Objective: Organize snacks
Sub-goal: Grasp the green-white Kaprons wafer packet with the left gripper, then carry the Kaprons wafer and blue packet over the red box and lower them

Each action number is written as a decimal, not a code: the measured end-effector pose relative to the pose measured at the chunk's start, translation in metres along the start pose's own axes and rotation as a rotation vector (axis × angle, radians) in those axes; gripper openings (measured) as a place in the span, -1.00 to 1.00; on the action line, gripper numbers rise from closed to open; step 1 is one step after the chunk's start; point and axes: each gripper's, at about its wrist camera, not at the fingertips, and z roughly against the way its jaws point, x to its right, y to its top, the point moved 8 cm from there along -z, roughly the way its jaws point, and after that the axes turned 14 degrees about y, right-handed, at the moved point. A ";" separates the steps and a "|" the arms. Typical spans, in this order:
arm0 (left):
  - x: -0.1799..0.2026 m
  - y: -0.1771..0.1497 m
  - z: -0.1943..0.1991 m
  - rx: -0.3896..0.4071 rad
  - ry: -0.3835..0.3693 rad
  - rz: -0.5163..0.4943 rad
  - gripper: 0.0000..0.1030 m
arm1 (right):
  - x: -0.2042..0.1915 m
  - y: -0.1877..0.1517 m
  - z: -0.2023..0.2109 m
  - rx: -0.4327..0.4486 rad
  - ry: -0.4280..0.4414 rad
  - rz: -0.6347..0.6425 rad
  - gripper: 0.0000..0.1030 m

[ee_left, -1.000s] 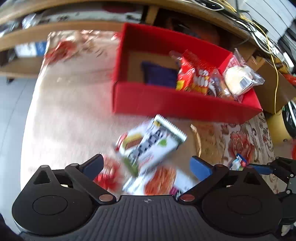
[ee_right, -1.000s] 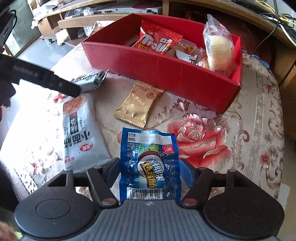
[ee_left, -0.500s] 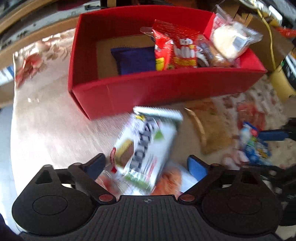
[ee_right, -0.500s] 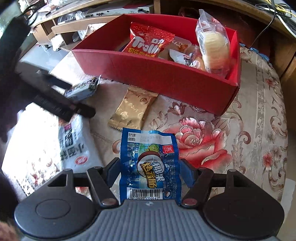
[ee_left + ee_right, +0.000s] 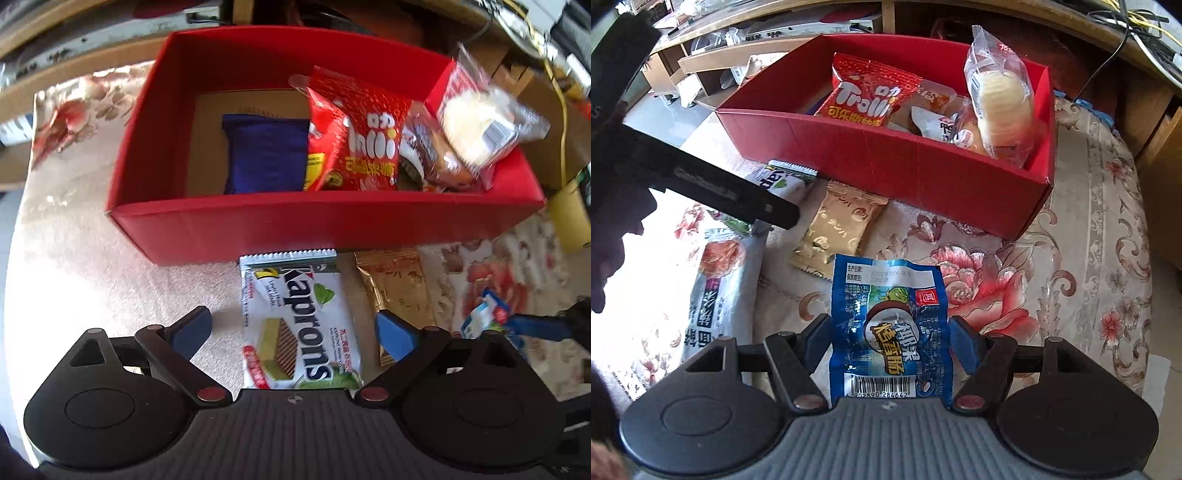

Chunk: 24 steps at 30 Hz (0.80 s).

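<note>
A red box [image 5: 317, 225] [image 5: 916, 166] on the flowered tablecloth holds a red Trolli bag [image 5: 354, 140] [image 5: 866, 98], a dark blue pouch [image 5: 266, 153] and a clear bag of pale cakes [image 5: 480, 122] [image 5: 1001, 92]. My left gripper [image 5: 291, 326] is open, its blue fingers either side of a white Kaprons wafer pack [image 5: 299, 321] [image 5: 777, 179] lying before the box. My right gripper [image 5: 890, 338] is shut on a blue sausage packet [image 5: 890, 328], which also shows in the left wrist view [image 5: 484, 317].
A gold packet [image 5: 399, 288] [image 5: 842, 229] lies in front of the box. A white noodle bag [image 5: 716, 291] lies at the left. The left gripper's black finger [image 5: 731, 195] crosses the right wrist view. Wooden shelves and cables stand behind the table.
My left gripper has moved toward the box and straightened over the Kaprons pack, which now lies lengthwise between the open fingers. My right gripper has held the blue packet and drifted slightly closer.
</note>
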 end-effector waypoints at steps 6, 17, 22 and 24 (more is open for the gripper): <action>0.008 -0.007 0.005 0.030 0.069 -0.041 0.41 | 0.005 0.001 -0.001 0.000 -0.016 -0.003 0.48; 0.003 -0.023 0.033 0.061 0.010 0.016 0.27 | 0.003 0.010 0.014 0.056 -0.043 -0.008 0.48; 0.007 -0.023 0.053 0.099 -0.020 0.047 0.27 | 0.000 0.018 0.030 0.119 -0.040 -0.025 0.48; 0.009 -0.021 0.060 0.117 -0.025 0.055 0.27 | -0.001 0.024 0.036 0.145 -0.042 -0.033 0.48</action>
